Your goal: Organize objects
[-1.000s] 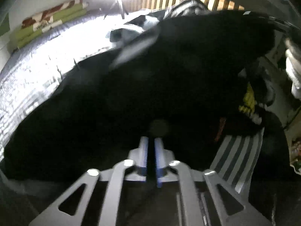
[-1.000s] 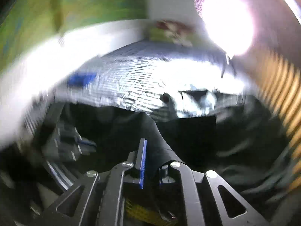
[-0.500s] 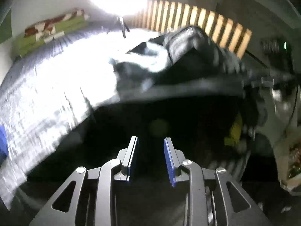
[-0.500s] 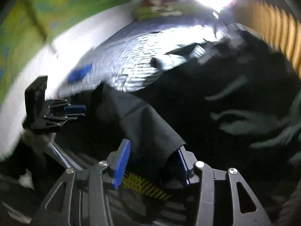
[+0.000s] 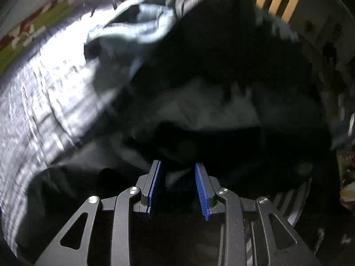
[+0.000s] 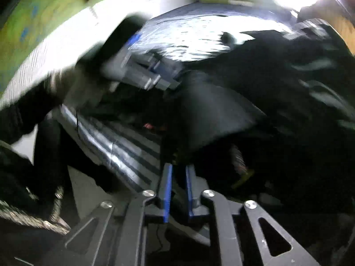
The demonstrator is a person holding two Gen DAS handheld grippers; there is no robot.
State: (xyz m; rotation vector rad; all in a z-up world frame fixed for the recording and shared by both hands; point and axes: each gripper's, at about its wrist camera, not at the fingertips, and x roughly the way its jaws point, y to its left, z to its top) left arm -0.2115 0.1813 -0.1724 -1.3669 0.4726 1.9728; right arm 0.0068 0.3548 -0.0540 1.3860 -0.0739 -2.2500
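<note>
Dark clothes heaped on the bed as our left tongs gape empty; our right tongs, nearly closed, pinch dark fabric

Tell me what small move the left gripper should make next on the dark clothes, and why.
Probably ease the left gripper forward and close: its jaws stand open with a fold of the dark garment between them, not yet pinched. The picture is blurred, so that is a guess.
</note>
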